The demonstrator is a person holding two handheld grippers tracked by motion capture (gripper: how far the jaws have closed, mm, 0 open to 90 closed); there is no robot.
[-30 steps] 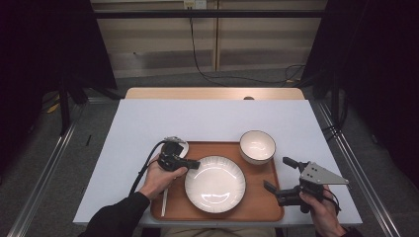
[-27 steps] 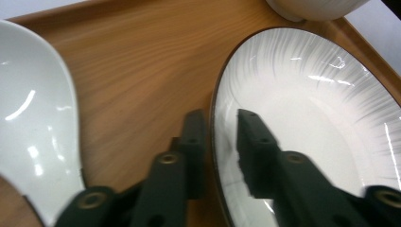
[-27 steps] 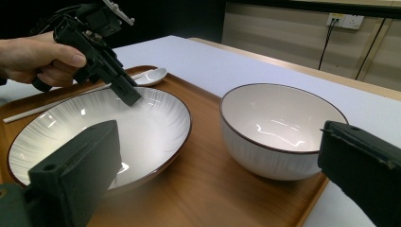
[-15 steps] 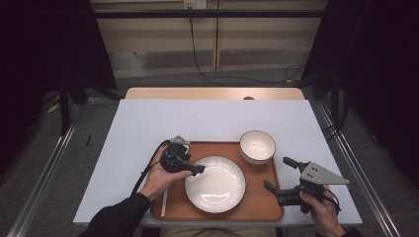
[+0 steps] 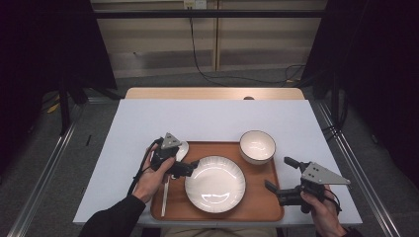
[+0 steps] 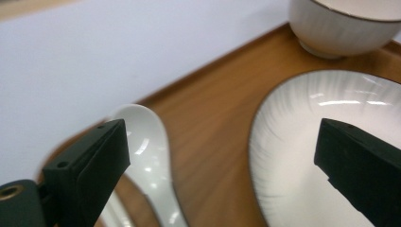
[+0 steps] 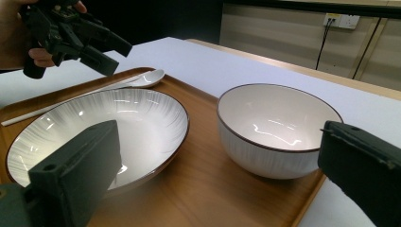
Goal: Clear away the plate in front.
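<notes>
No brand, label or writing can be read on any of the things. The white spoon (image 5: 174, 163) lies on the wooden tray (image 5: 257, 205) at its left edge, just beside the ribbed plate (image 5: 215, 183); in the high view the left gripper (image 5: 190, 169) and hand cover most of its bowl, and in the left gripper view its handle is cut off at the bottom edge.

The left hand (image 5: 153, 177) holds its gripper above the spoon, pointing toward the plate. Its fingers have just been opening and now stand wide apart with nothing between them. The bowl (image 5: 257, 146) sits at the tray's far right corner.

The right gripper (image 5: 279, 174) hangs low at the desk's (image 5: 212, 116) right front, aimed across the tray, fingers spread wide and empty; the right hand (image 5: 321, 212) is cut off by the frame's lower edge.
</notes>
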